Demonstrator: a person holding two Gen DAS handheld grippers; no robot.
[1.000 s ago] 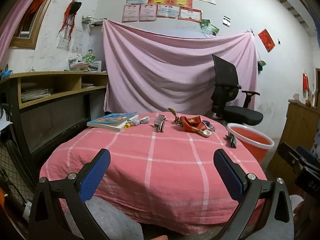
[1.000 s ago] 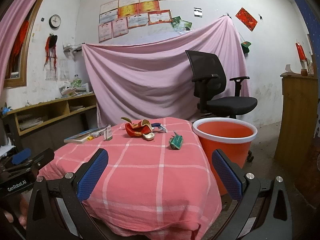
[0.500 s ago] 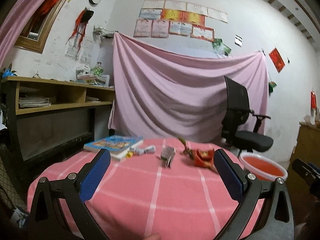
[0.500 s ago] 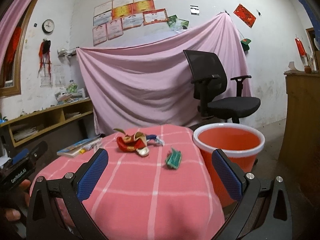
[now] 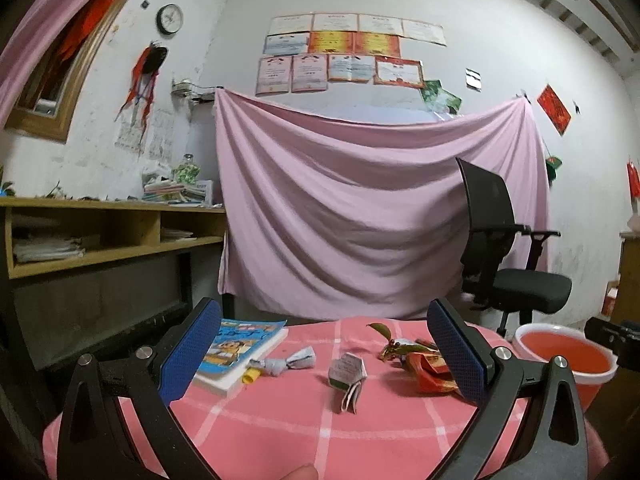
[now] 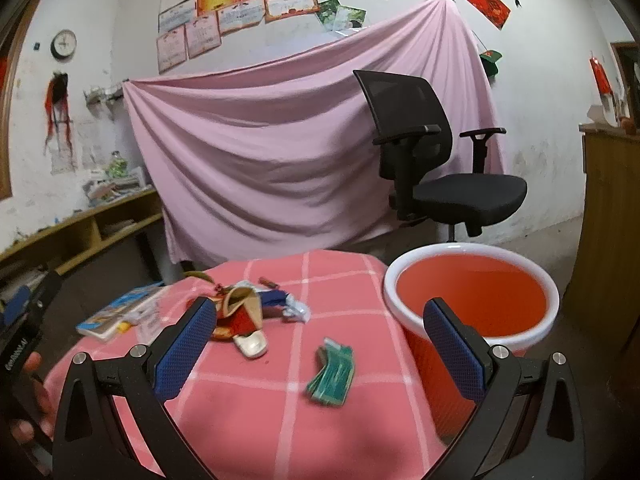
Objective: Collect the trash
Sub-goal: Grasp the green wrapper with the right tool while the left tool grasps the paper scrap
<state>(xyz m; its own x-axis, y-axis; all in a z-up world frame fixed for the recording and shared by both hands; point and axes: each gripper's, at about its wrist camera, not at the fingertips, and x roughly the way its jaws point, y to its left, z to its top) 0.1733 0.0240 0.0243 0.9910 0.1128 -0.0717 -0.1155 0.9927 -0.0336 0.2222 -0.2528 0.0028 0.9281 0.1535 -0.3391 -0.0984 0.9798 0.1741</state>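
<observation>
Left to right across the surface (image 5: pixel 280 424), which is covered by a pink checked cloth:

1. A blue children's book (image 5: pixel 236 346) lies at the far left. Judged not to be trash.
2. A twisted grey wrapper (image 5: pixel 290 360) lies just beside the book's right edge, with a small yellow piece (image 5: pixel 250 377) touching the book's near corner.
3. A folded paper carton (image 5: pixel 347 376) stands near the middle of the surface.
4. A red wrapper cluster (image 6: pixel 240 320) with a leafy sprig (image 5: pixel 384 330) lies right of the carton.
5. A green crumpled wrapper (image 6: pixel 331 372) lies alone near the right edge.
6. An orange bin (image 6: pixel 472 280) stands off the right edge of the surface, rim roughly level with the cloth.

Tool state: the left tool (image 5: pixel 320 364) has both blue pads spread wide and holds nothing. The right tool (image 6: pixel 318 354) is likewise spread wide and empty.

Key relation: in the left wrist view the carton sits almost centred between the pads, slightly ahead of the fingertips, its long axis roughly upright and leaning. In the right wrist view the green wrapper sits centred between the pads, just ahead and below, long axis running away from the tool. The right tool is the nearer one to the green wrapper and to the bin, so this pairing is judged the shorter transfer.
</observation>
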